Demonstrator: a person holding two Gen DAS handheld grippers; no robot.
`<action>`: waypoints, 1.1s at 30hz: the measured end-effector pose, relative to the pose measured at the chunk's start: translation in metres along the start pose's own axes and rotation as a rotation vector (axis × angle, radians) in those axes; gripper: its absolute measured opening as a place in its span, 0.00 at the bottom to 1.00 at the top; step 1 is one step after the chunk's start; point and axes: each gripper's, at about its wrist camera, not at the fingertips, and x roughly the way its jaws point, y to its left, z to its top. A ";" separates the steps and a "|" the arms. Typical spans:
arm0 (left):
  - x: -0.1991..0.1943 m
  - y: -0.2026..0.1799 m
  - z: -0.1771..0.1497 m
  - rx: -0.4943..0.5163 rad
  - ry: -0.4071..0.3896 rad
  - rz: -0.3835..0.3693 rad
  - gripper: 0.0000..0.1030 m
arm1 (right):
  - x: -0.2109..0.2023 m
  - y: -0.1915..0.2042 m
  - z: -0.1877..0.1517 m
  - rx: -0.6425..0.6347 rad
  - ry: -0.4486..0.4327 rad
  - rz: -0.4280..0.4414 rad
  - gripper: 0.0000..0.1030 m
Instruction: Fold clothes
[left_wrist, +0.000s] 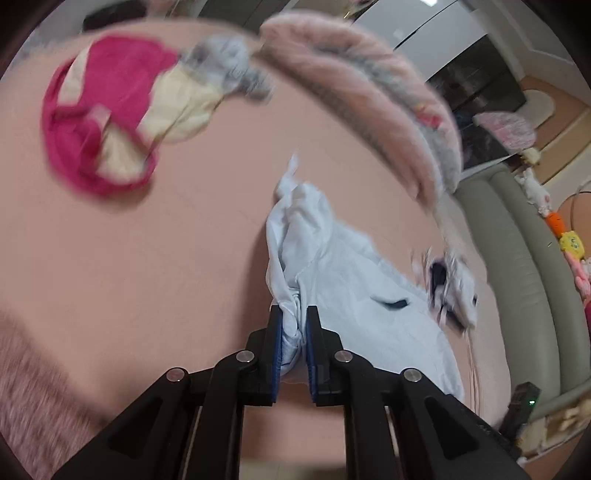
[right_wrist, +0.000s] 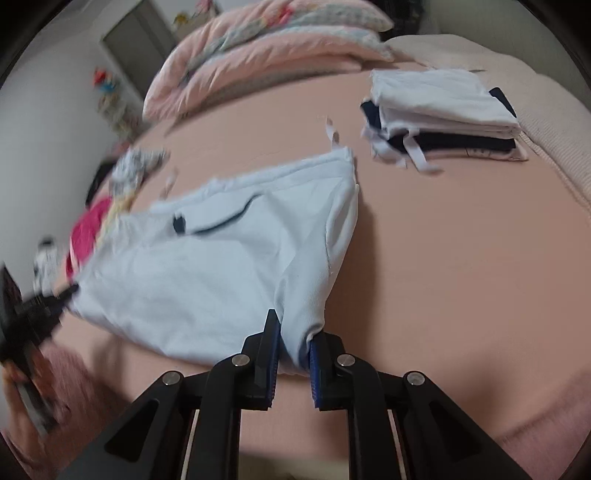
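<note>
1. The pale blue garment (right_wrist: 207, 266) lies spread on the pink bed (right_wrist: 461, 258), its long axis running from the near edge, where both grippers hold it, away toward the folded pink quilts (right_wrist: 266, 48) at the far side.
2. The left gripper (left_wrist: 294, 325) has its jaws pinching a bunched fold of the garment's edge; the cloth fills the narrow gap between the blue pads.
3. The right gripper (right_wrist: 291, 332) has its jaws pinching another corner of the same garment, the fabric draping down between them.
4. A stack of folded clothes (right_wrist: 443, 110), white over dark, sits well apart on the bed, toward the far right in the right wrist view.
5. A loose pink and cream garment (left_wrist: 107, 125) lies further off, blurred.
6. Both views are motion-blurred; the dark marks on the blue garment cannot be made out clearly.
</note>
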 end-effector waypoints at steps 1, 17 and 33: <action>0.004 0.008 -0.005 -0.014 0.048 0.044 0.11 | 0.006 -0.002 -0.010 -0.044 0.051 -0.044 0.21; 0.081 -0.066 -0.004 0.230 0.130 0.132 0.11 | 0.028 0.044 0.010 -0.158 -0.013 -0.128 0.29; 0.123 -0.084 0.046 0.477 0.184 0.128 0.12 | 0.033 -0.002 0.048 -0.155 -0.008 -0.065 0.33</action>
